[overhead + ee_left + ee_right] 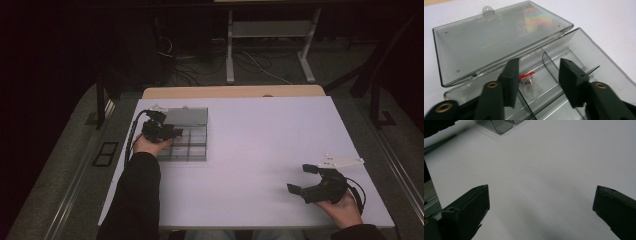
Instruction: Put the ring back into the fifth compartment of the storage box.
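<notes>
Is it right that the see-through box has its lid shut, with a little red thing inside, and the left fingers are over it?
Not quite. The lid of the see-through box is open, tipped back behind the compartments, as the left gripper view shows. The rest holds: a little red thing sits in one compartment, and the left gripper hangs over the box with its fingers apart.

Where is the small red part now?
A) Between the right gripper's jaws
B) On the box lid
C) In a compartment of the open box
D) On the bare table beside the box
C: in the left gripper view the red part lies on the floor of a compartment of the open box, between dividers, ahead of the left gripper, whose jaws stand apart.
</notes>
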Tool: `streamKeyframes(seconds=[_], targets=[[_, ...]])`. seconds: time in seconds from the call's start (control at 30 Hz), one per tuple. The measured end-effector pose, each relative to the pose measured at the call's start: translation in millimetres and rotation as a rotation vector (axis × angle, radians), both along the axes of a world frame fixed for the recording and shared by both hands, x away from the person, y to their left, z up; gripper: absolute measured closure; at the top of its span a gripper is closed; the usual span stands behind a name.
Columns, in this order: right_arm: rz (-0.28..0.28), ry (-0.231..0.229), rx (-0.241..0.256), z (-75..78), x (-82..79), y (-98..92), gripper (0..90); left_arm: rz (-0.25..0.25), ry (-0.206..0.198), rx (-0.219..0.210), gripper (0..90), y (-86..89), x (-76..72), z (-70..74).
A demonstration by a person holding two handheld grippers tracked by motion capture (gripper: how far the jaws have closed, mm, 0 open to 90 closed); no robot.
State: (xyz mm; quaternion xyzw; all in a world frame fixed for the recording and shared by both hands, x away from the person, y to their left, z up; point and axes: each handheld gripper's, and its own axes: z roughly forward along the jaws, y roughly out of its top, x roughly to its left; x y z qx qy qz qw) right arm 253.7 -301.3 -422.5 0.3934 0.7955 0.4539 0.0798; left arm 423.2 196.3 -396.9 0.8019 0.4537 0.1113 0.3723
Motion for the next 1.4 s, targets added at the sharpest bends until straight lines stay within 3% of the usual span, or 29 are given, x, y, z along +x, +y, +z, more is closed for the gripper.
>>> streamKeyframes(seconds=[0.27, 0.43, 0.57, 1.1, 1.3, 1.4], targets=[[0.002, 0.001, 0.000, 0.1, -0.3, 0.4, 0.3, -0.051, -0.049, -0.016, 26.3, -8.1, -14.6, 15.8], [0.001, -0.001, 0.002, 0.3, -0.5, 0.5, 0.3, -0.080, -0.076, -0.072, 12.9, -10.4, -25.0, 21.6], [0.000, -0.005, 0.001, 0.4, -0.5, 0.4, 0.3, -0.087, -0.060, -0.124, 0.0, -9.6, -31.2, 24.8], [-0.002, -0.003, 0.003, 0.9, -1.1, 0.4, 0.3, -0.098, -0.150, -0.234, 0.0, -2.1, -75.3, 29.5], [-0.002, -0.003, 0.003, 0.8, -1.1, 0.5, 0.3, -0.114, -0.159, -0.245, 0.0, -2.9, -91.3, 25.3], [-0.002, -0.003, 0.004, 0.9, -1.2, 0.5, 0.3, -0.127, -0.161, -0.274, 0.0, -4.4, -98.4, 23.6]])
